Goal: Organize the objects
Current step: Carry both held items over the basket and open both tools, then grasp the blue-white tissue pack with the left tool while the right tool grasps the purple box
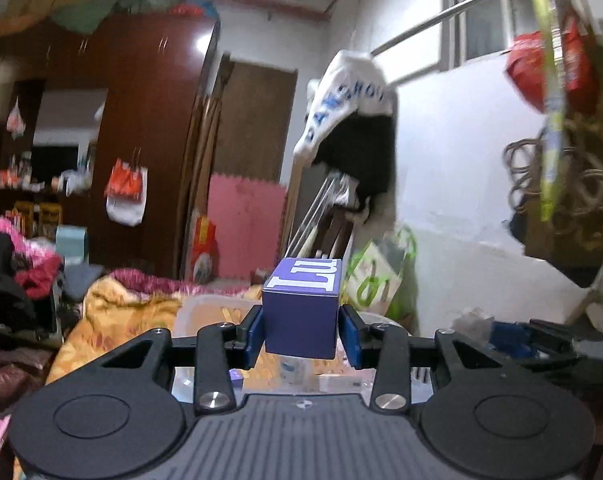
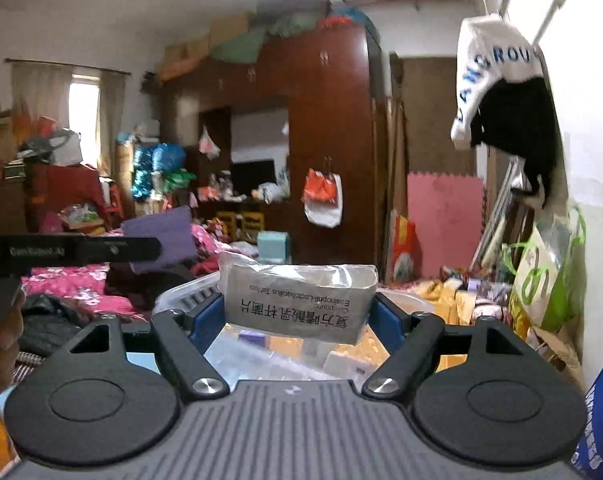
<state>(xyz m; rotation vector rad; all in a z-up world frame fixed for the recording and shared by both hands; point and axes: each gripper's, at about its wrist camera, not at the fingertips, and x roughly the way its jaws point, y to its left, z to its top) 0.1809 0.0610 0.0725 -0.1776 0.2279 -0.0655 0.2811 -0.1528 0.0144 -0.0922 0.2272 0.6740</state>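
My left gripper point(image 1: 301, 326) is shut on a purple box point(image 1: 301, 312) with white letters on top, held up above a clear plastic bin point(image 1: 205, 308). My right gripper point(image 2: 297, 312) is shut on a silver foil medicine packet point(image 2: 297, 300) printed with Chinese text, held above the clear plastic bin point(image 2: 181, 290), which holds several small boxes and packets. The left gripper's body point(image 2: 73, 250) shows at the left edge of the right wrist view.
A bed with an orange blanket point(image 1: 113, 320) and pink bedding point(image 2: 69, 284) lies beyond the bin. A dark wardrobe point(image 2: 325, 140) stands behind. A white wall point(image 1: 461, 184) with hanging bags point(image 1: 549, 72) and clothes point(image 2: 513, 108) is on the right.
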